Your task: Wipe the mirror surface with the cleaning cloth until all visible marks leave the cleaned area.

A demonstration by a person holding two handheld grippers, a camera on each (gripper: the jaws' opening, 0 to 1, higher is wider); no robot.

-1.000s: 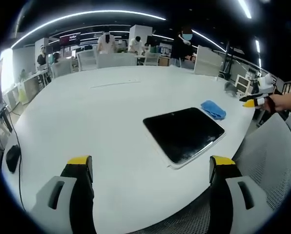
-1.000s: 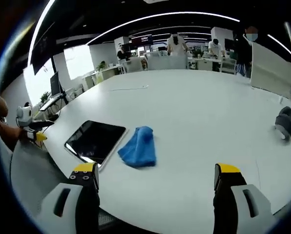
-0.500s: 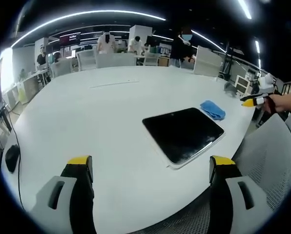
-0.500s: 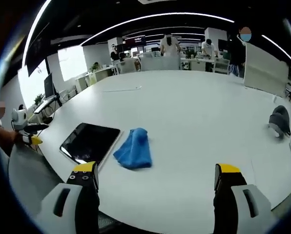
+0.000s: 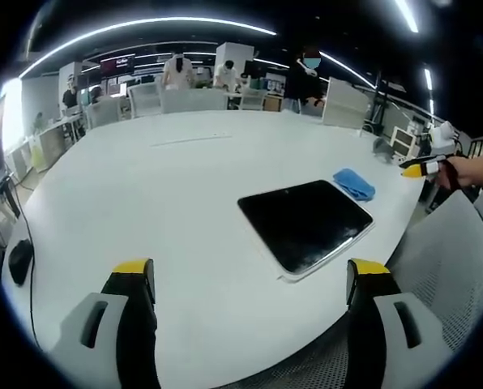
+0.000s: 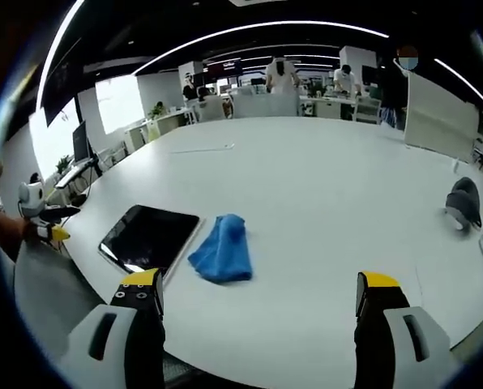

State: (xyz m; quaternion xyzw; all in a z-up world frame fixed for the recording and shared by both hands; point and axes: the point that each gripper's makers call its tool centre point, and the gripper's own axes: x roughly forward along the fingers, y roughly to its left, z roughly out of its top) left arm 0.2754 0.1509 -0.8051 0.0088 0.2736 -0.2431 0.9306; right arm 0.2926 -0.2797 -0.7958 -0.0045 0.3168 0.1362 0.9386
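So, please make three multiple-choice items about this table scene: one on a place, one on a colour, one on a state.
1. Where does the cleaning cloth lie?
A. on the mirror
B. on the table beside the mirror
C. in the right gripper

2. What colour is the cloth?
A. blue
B. red
C. green

3. How do the right gripper's jaws stand?
A. shut on the cloth
B. shut empty
C. open

Answers: 1 B, it rests on the white table next to the dark mirror; 2 A, plainly blue; 3 C, jaws wide apart, nothing between.
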